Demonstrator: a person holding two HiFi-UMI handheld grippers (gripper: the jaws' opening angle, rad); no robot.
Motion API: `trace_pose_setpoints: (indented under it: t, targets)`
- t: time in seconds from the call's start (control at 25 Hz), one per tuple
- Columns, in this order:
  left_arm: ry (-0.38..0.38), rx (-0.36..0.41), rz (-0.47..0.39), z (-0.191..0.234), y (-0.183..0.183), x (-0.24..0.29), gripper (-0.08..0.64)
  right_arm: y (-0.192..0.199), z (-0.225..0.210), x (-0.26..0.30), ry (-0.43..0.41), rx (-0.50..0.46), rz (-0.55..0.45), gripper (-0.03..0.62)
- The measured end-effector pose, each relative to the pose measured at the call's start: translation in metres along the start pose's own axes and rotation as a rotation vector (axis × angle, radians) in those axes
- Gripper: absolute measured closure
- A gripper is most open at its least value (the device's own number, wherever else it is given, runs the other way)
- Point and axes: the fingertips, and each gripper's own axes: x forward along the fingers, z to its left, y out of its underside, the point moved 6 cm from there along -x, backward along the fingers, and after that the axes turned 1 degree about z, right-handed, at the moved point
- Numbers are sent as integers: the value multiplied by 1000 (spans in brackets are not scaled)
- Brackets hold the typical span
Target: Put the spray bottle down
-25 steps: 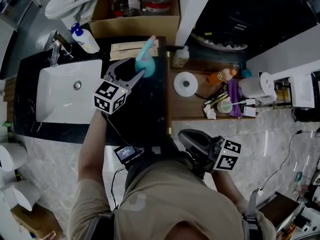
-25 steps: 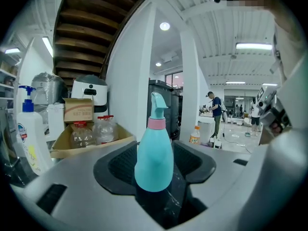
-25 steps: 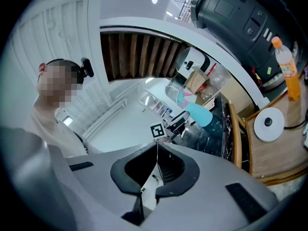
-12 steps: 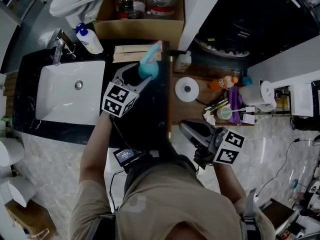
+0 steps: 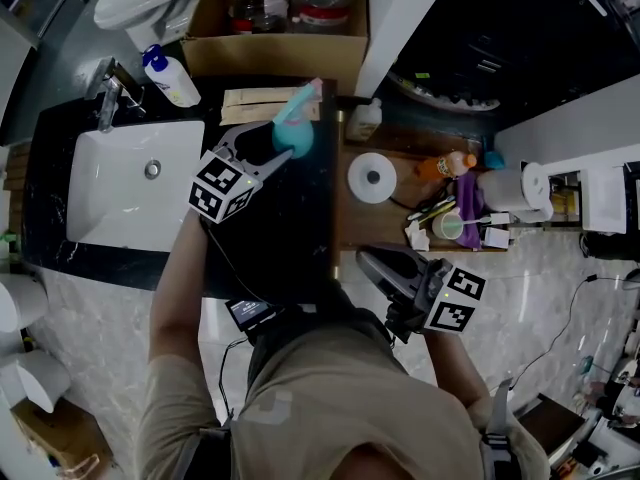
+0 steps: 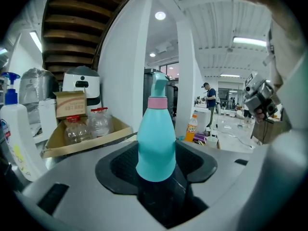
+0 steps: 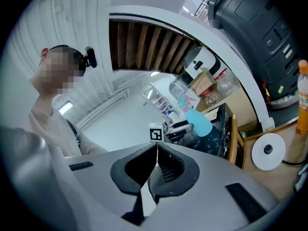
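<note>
The turquoise spray bottle (image 5: 293, 130) with a pink collar stands upright on the black counter (image 5: 290, 238), right of the sink. My left gripper (image 5: 265, 140) reaches to it from the near side. In the left gripper view the bottle (image 6: 156, 138) sits between the two pads, its base on the glossy counter top. The left gripper (image 6: 156, 163) has just been opening wide and then easing in slightly; the pads flank the bottle without visibly squeezing it. My right gripper (image 5: 368, 260) hangs near my body, off the counter, with its pads (image 7: 156, 146) pressed together and nothing in them.
A white sink (image 5: 100, 213) with a faucet (image 5: 105, 98) and a soap bottle (image 5: 170, 78) lies to the left. A cardboard box (image 5: 270, 53) of plastic bottles stands behind the spray bottle. To the right, a wooden shelf carries a white roll (image 5: 372, 176), an orange bottle (image 5: 447, 163) and clutter.
The left jaws have spread wider around the spray bottle, which now stands on the counter. The left gripper has sunk a little. The right gripper has shifted slightly.
</note>
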Motion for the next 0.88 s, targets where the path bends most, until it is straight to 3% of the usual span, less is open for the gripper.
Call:
trace_pose_setpoints:
  t: [0.32, 0.64, 0.88]
  targets:
    - [116, -18, 1, 12, 1, 2, 314, 4, -2, 7, -7, 16, 19, 571]
    - [185, 8, 4, 16, 0, 3, 314, 9, -2, 11, 2, 28, 39, 571]
    - [212, -15, -20, 21, 0, 6, 314, 6, -5, 13, 10, 43, 53, 571]
